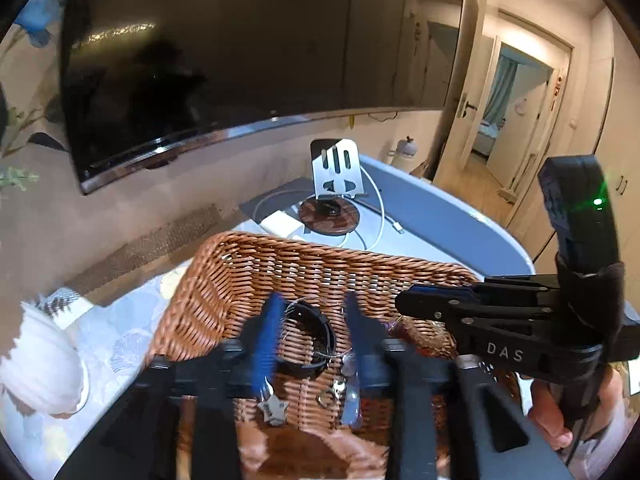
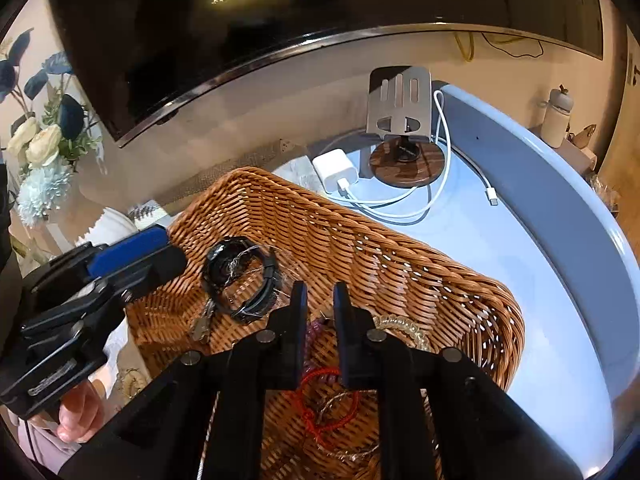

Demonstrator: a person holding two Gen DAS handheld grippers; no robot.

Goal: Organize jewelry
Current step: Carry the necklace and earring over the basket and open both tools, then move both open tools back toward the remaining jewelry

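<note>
**Jewelry gathered in the basket, both tools above it**

By the look of things the task is well along. The wicker basket on the pale bench already holds several pieces — a black watch with a thin silver chain tangled over it at the left end, and a red cord bracelet, a gold bracelet and a string of purplish beads toward the right end. Small metal charms, one a star, lie near the watch. Whether more jewelry waits outside the basket I cannot tell; none shows on the bench.

The left hand-held gripper hangs over the watch with its blue-padded fingers spread apart, the watch and chain seen between them but not pressed — nothing is pinched. The right hand-held gripper points down at the bead and cord pile, its jaws only narrowly parted, and they grip nothing that I can make out.

What seems left is sorting: the chain lies across the watch, and the bracelets overlap in a loose heap, so lifting one may drag another.

Around the basket stand a metal phone stand on a wooden disc, a white charger with its looped cable, a vase of flowers and a dark screen on the wall. The two tools sit close together over the basket and could crowd each other.
</note>
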